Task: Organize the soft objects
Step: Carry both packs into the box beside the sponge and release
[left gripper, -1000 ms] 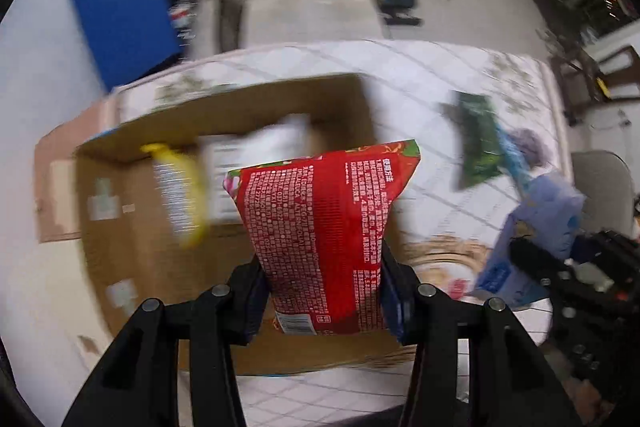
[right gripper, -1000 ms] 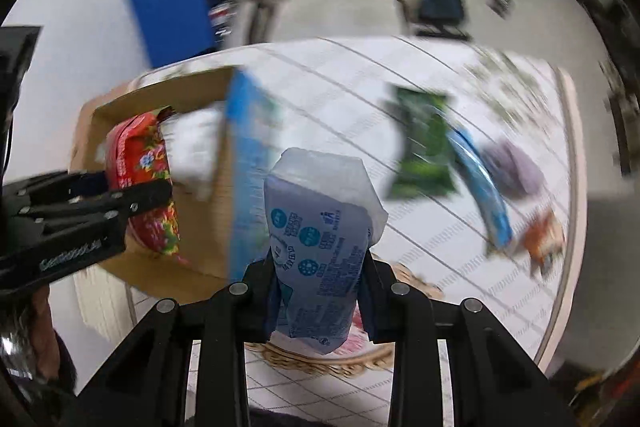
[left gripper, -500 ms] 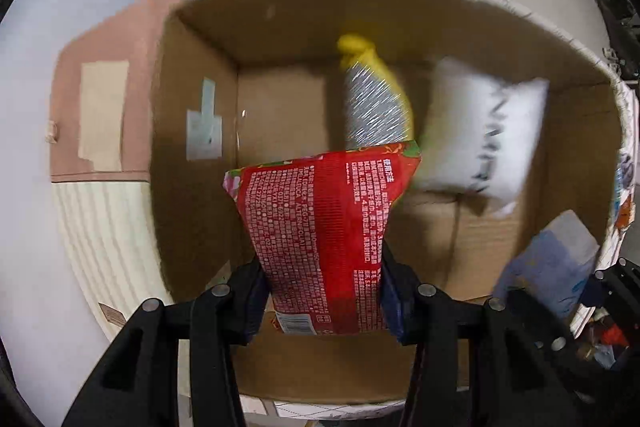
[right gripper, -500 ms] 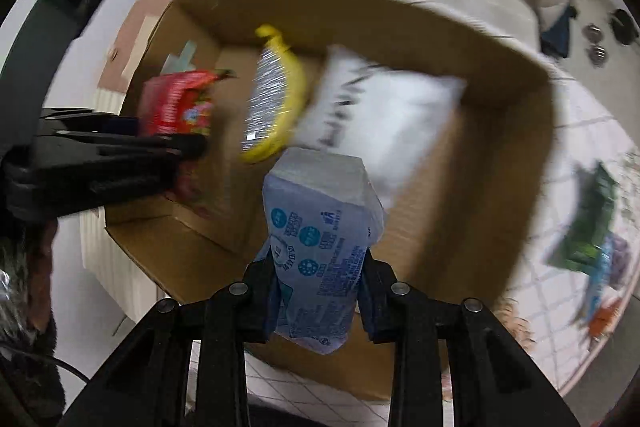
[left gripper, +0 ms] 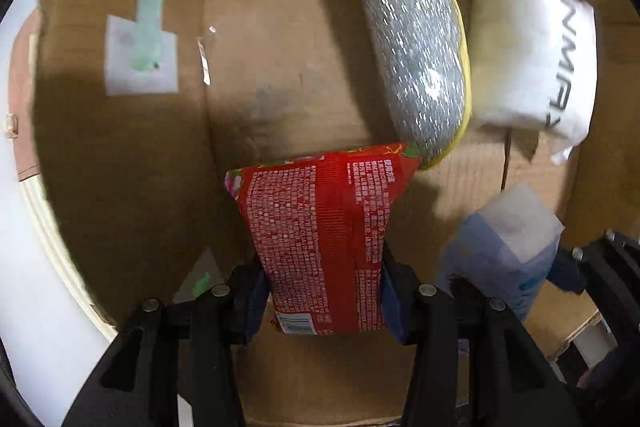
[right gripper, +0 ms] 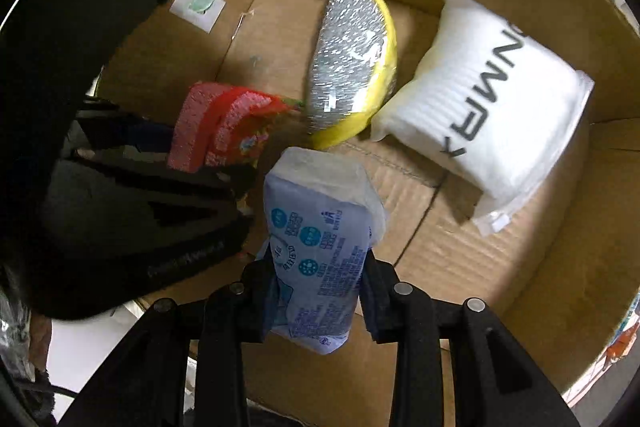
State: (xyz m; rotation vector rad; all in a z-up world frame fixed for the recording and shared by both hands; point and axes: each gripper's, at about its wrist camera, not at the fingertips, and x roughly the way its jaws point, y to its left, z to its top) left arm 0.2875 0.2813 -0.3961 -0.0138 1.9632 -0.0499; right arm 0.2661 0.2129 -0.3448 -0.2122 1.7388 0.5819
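Inside the cardboard box, the left gripper pinches a red snack bag. The right gripper, jaws opening, still flanks a blue tissue pack. Release low over bare floor, clear of the yellow-edged silver pouch and white pack.

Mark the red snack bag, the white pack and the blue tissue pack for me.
Red snack bag (left gripper: 320, 243), left wrist view, printed back.
White pack (right gripper: 492, 95), right wrist view, top face.
Blue tissue pack (right gripper: 320, 247), right wrist view, printed front.
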